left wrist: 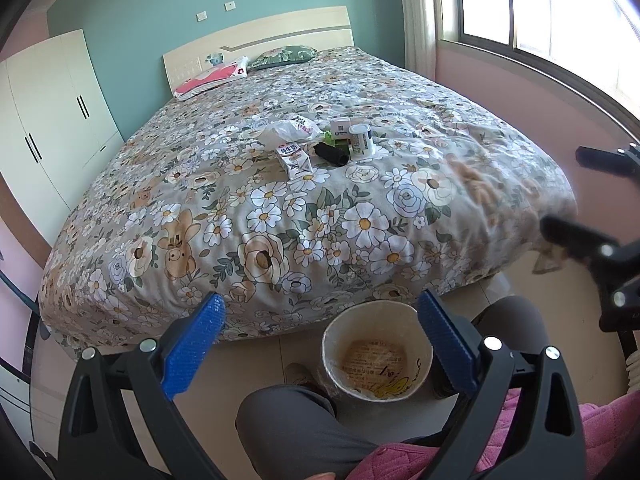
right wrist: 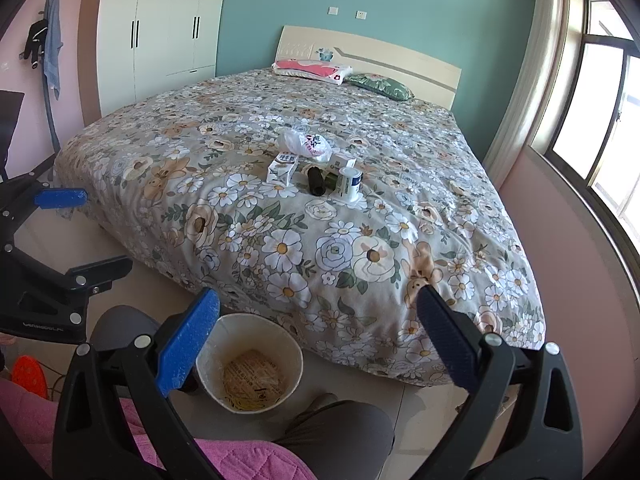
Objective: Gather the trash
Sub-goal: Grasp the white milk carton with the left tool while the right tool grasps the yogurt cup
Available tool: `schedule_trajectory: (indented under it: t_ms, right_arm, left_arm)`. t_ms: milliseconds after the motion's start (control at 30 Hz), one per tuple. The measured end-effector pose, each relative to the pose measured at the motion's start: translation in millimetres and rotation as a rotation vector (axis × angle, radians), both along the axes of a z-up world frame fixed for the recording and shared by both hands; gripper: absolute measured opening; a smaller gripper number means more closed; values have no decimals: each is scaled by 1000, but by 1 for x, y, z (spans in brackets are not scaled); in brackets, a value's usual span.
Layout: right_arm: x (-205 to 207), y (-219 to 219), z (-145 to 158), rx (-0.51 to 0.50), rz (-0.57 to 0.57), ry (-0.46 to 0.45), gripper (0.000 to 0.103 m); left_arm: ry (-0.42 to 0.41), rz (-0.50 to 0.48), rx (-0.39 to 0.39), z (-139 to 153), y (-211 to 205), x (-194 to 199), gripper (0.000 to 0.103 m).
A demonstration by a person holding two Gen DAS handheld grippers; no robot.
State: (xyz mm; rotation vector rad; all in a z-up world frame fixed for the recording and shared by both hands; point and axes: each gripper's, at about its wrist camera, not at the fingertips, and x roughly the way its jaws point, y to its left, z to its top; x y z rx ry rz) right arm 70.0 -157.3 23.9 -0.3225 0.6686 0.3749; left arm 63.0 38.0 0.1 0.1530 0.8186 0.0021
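A small heap of trash lies mid-bed on the floral quilt: a crumpled plastic bag, a milk carton, a black cylinder, a white box and a white can. The right wrist view shows the same bag, carton, cylinder and can. A paper bucket stands on the floor by the bed's foot, below both grippers. My left gripper and right gripper are open and hold nothing, well short of the trash.
A person's grey-trousered knees and pink quilted jacket fill the foreground. Two pillows lie by the headboard. A white wardrobe stands left, a window right. An orange object lies on the floor.
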Motion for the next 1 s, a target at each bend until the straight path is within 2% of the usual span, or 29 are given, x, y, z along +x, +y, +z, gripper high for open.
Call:
schedule_trajectory:
  t_ms: [233,567,1000]
  right_arm:
    - [47,4,7,-11,-12,-23,96]
    - [122,4,1,25,-29,8,96]
    - [232,19,-29,58,-17,41,96]
  left_arm:
    - [20,12,-34,1,8,46,98]
    - [32,65,-88,-5,24,116,98]
    - [111,155,-213,-44,49,225,98]
